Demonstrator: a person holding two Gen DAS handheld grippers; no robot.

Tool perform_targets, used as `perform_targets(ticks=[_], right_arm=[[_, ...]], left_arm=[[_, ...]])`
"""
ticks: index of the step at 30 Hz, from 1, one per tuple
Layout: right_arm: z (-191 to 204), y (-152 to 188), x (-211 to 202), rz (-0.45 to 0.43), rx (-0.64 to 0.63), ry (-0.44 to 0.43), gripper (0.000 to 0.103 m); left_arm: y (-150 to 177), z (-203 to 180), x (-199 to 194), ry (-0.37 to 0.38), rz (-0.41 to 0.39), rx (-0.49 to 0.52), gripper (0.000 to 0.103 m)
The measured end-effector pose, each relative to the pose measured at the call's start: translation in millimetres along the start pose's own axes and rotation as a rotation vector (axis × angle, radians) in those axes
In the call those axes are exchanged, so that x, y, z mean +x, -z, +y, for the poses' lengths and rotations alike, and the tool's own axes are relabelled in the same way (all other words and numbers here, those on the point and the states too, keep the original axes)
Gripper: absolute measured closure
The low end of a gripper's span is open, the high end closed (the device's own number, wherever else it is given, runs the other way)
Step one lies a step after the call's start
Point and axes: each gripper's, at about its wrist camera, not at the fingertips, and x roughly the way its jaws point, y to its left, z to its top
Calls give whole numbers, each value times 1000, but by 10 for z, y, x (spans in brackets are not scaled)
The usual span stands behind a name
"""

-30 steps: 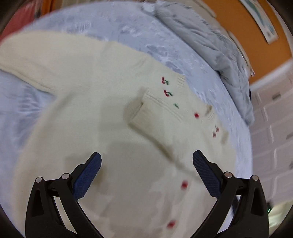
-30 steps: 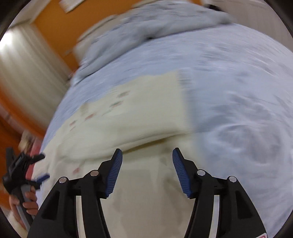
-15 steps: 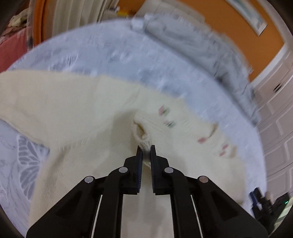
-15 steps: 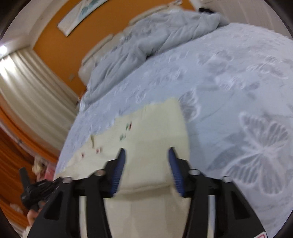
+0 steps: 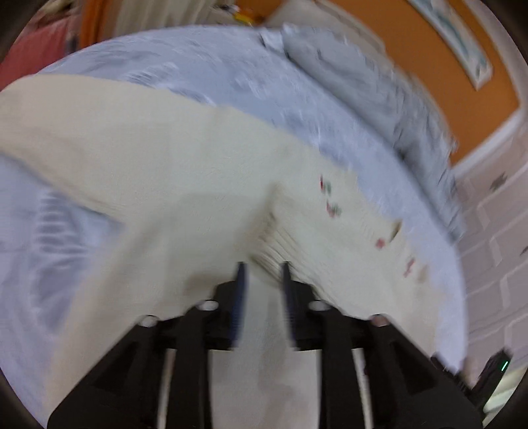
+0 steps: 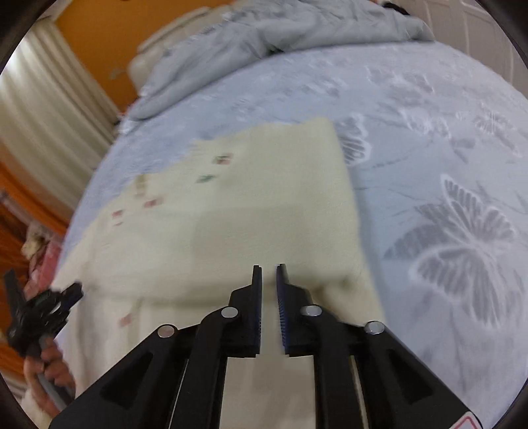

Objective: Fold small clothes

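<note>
A cream knitted cardigan (image 5: 184,171) with red buttons and small cherry embroidery lies spread on the bed; it also shows in the right wrist view (image 6: 250,211). My left gripper (image 5: 262,267) is nearly shut on the ribbed cuff of a folded-in sleeve (image 5: 280,247) near the cardigan's middle. My right gripper (image 6: 269,269) is nearly shut on the cardigan's fabric near its right side edge, with cloth between the pads. The frames are blurred by motion.
The bed has a pale blue sheet with butterfly patterns (image 6: 462,231). A grey duvet (image 6: 280,29) is bunched at the head of the bed, also in the left wrist view (image 5: 379,92). Orange wall and curtains stand beyond. The other hand-held gripper (image 6: 36,313) shows at far left.
Both grippers went from wide open to closed on the cardigan. The left one moved in onto the folded sleeve cuff; the right one closed on fabric near the side edge.
</note>
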Motion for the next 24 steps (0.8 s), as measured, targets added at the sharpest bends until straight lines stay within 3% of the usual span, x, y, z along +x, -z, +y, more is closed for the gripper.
perform_targets(ticks=[1,3,4,9,10,12,13,14,15,16,17,19,21,24], right_arm=[[96,142,-90,0,-30,-6,87],[195,463,-278,12,-74,-24,76],[263,641,-331,21,-85,-37,70],[456,1565,-584,107,-92,-59,65],[445,1649,-582,126,-70,-72,63],[456,1847,-585,171,-3,-96,59],[462,1904,-586,184,13,-96,58],[493,1972,-611,191,16,-93,57],[534,2026,-649,186,10,-80,56],[573,2061,-691,183,1,-74,55],[604,2063,-715,186,-7,-70,55],[606,2051,-758,174,-3,-76,55],[593,1984,-753,162,9,-77,55],[524,1926,-766,138,39,-86,55]], left_arm=[[-45,161,-158,-5,-34,-35,34],[-175,620,-487,-69,-119,-133,17],[-270,931,-643,-100,-157,-202,15],[-741,2486,-1044,-224,-222,-584,15],[-808,2665,-1098,-204,-251,-639,15],[-926,2811,-1145,-233,-277,-691,15],[-1015,2842,-1124,-257,-266,-696,20],[-1102,2823,-1083,-283,-250,-673,30],[-1167,2783,-1035,-289,-235,-640,76],[-1272,2709,-944,-278,-176,-590,92],[-1357,2598,-939,-291,-163,-552,93],[-1490,2205,-1109,-268,-241,-448,94],[-1596,1456,-1277,-197,-274,-247,94],[-1473,398,-1414,-69,-279,-11,93]])
